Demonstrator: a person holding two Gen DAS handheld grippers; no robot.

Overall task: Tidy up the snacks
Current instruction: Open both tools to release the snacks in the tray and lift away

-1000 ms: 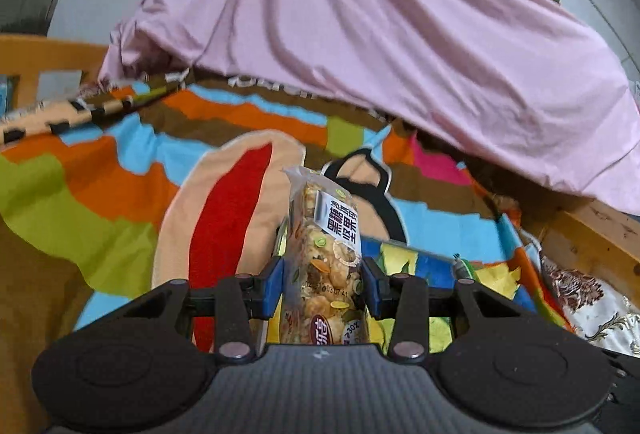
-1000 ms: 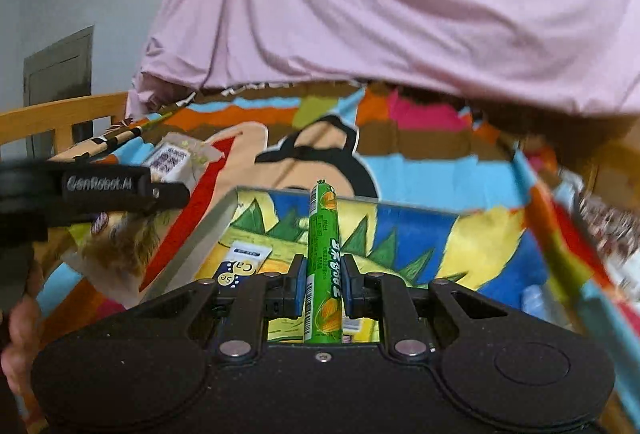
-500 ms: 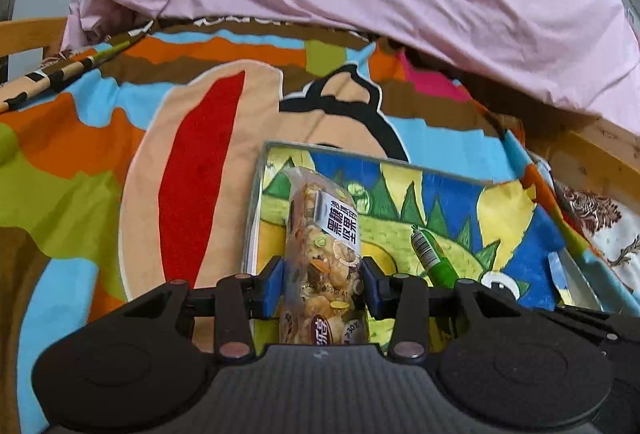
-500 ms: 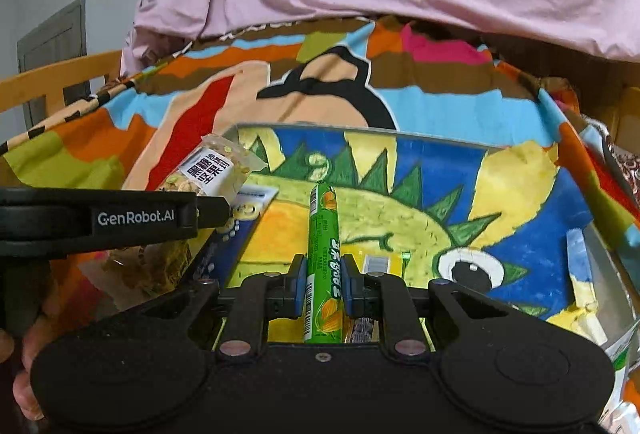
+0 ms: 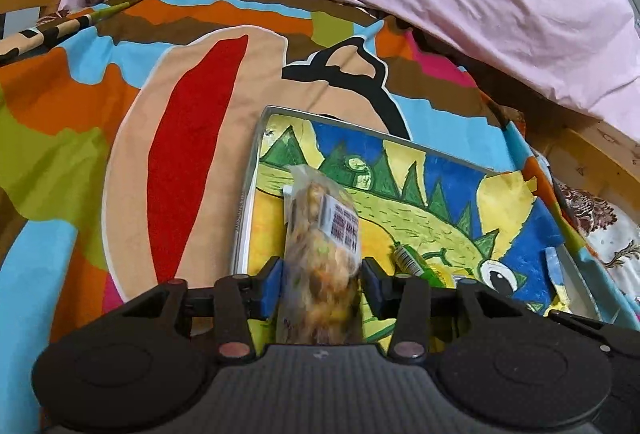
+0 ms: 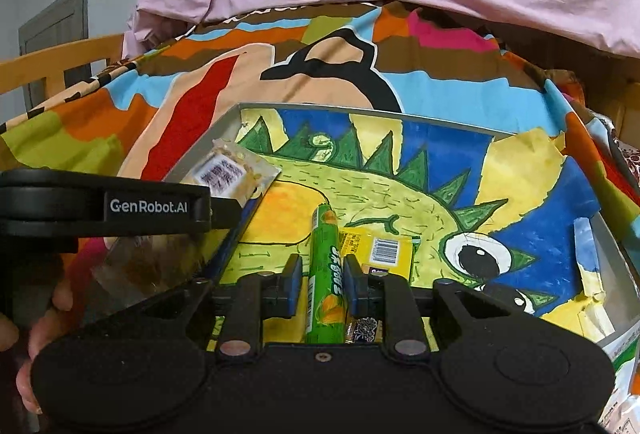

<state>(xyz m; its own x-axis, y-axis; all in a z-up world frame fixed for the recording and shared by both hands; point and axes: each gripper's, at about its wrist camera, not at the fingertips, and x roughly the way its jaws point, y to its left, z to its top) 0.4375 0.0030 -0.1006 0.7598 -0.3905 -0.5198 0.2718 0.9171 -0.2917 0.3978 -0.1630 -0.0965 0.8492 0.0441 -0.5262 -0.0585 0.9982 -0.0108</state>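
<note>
Both claws are opening over the tray (image 6: pixel 400 114), left claw (image 5: pixel 322 274) around the nut bag (image 5: pixel 320 254), right claw (image 6: pixel 320 274) around the green stick (image 6: pixel 326 274); best to release low, snacks apart.

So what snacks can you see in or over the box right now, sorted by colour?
Clear bag of mixed nuts: 1
Green stick pack: 1
Yellow packet: 1
Total: 3, all over or in the painted box. A dark wrapper edge by the stick is too hidden to count.
</note>
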